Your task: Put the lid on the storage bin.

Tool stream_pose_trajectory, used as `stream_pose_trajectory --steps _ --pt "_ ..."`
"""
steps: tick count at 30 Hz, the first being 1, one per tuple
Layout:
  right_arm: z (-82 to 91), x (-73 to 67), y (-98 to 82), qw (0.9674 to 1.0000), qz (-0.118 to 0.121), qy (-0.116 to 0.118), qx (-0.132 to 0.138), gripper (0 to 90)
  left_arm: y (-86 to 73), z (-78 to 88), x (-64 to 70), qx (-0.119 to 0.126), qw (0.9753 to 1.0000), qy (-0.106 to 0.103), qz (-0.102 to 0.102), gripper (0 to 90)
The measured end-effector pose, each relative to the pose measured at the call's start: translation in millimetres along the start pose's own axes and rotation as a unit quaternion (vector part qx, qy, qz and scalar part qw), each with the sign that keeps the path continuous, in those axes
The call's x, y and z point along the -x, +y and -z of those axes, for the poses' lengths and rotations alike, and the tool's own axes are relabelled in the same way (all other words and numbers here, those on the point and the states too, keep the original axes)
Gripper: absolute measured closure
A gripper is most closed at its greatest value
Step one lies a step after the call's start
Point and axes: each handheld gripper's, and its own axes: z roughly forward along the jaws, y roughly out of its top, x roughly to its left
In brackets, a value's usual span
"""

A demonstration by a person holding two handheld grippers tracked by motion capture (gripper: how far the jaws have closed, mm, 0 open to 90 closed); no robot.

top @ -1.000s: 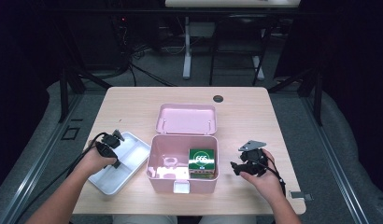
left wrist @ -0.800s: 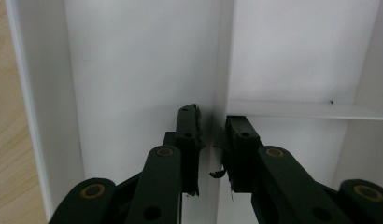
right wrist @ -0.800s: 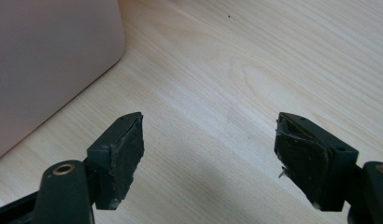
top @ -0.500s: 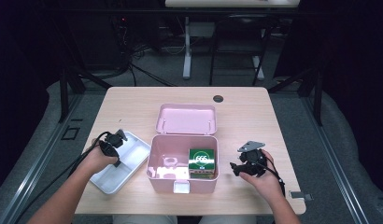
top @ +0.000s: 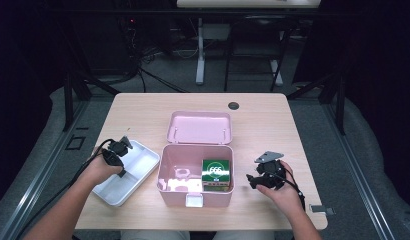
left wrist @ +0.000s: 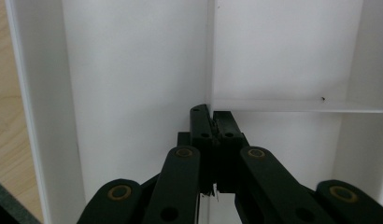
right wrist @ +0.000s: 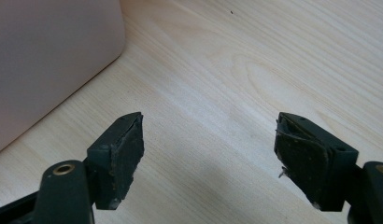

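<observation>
Left hand-held gripper point(left wrist: 213, 135) clenched on white tray's point(top: 143, 167) thin divider, lower left (light, stiff, likely slippery plastic; the wall is the handhold). Right hand-held gripper point(right wrist: 208, 154) released over table point(right wrist: 255, 60).

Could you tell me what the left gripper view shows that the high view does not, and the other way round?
The left gripper view alone shows the left gripper pinching the thin divider wall inside the white tray; its jaws have just closed on it. The high view alone shows the open pink box with a green packet inside, and the open right gripper on the wooden table. Both show the tray and table.
</observation>
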Motion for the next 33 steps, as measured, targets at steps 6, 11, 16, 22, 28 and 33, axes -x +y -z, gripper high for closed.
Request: stream_pose_trajectory --steps 6,11,16,22,28,33 --pt "-1.1 0.2 -0.5 1.0 0.0 -0.001 -0.002 23.6 -3.4 19.9 1.1 0.014 0.9999 0.0 -0.007 89.0" --pt "-0.6 1.2 -0.9 1.0 -0.004 -0.001 0.0 23.6 -5.4 37.9 5.0 0.027 0.9994 0.002 -0.02 89.1" --pt "-1.1 1.6 -1.5 1.0 -0.003 -0.002 -0.002 23.6 -6.5 50.3 7.6 0.035 0.999 0.001 -0.026 89.0" --pt "-1.8 1.9 -2.1 1.0 -0.003 0.0 -0.003 23.6 -7.5 65.4 9.5 0.044 0.9985 0.003 -0.031 89.1" --pt "-1.8 2.2 -2.3 1.0 -0.004 -0.001 -0.002 23.6 -8.5 83.9 13.0 0.049 0.998 0.007 -0.04 89.0" --pt "-2.2 2.2 -2.5 1.0 -0.004 -0.001 -0.003 23.6 -8.5 98.8 17.4 0.051 0.9975 0.01 -0.048 89.1"
